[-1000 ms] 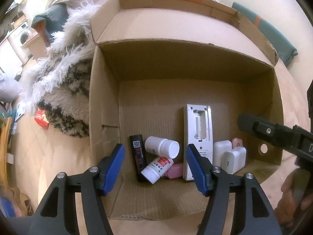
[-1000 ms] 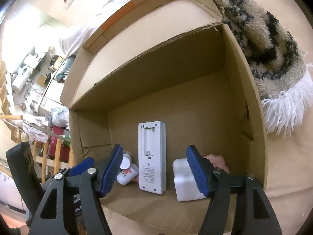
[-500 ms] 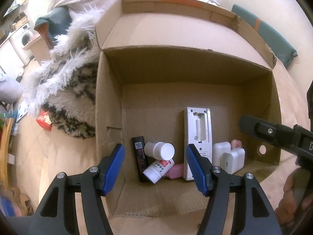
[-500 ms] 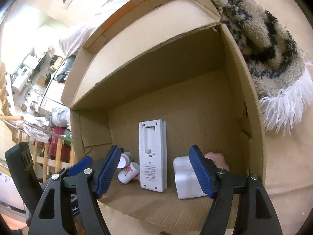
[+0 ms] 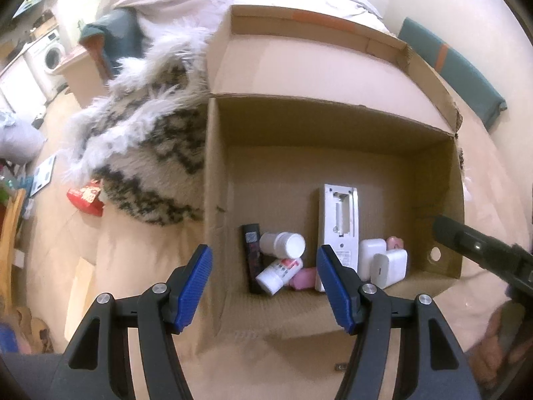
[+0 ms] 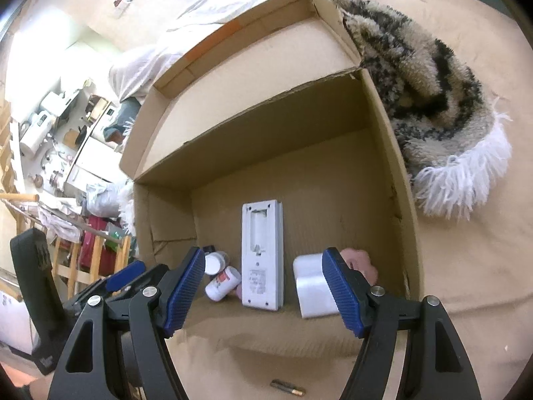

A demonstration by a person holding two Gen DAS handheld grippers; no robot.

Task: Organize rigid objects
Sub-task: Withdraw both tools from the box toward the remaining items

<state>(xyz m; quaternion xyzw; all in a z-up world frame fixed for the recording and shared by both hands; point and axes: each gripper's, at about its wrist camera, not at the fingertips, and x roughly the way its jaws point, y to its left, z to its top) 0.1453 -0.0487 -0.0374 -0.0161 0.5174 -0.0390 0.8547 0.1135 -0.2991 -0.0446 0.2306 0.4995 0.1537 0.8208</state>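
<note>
An open cardboard box (image 5: pixel 333 123) (image 6: pixel 266 126) lies on a tan cover. Along its near wall lie a white remote (image 5: pixel 338 223) (image 6: pixel 263 253) back side up, two white pill bottles (image 5: pixel 283 243) (image 6: pixel 221 281), a black stick (image 5: pixel 251 253), a pink thing (image 5: pixel 303 278) and two white chargers (image 5: pixel 388 266) (image 6: pixel 313 283). My left gripper (image 5: pixel 263 288) hangs open above the box's near left corner, nothing between its blue pads. My right gripper (image 6: pixel 263 291) is open too, empty, above the near wall. Its black body (image 5: pixel 483 250) shows at the right of the left wrist view.
A shaggy black-and-white rug (image 5: pixel 150 140) (image 6: pixel 433 106) lies against one side of the box. A red packet (image 5: pixel 85 196) sits by the rug. A small battery (image 6: pixel 288 387) lies on the cover outside the box's near wall. A teal cushion (image 5: pixel 453 70) lies behind the box.
Both grippers have risen and pulled back from the box, so the box and its contents look smaller and lower. Neither gripper's opening has changed. The objects in the box have not moved.
</note>
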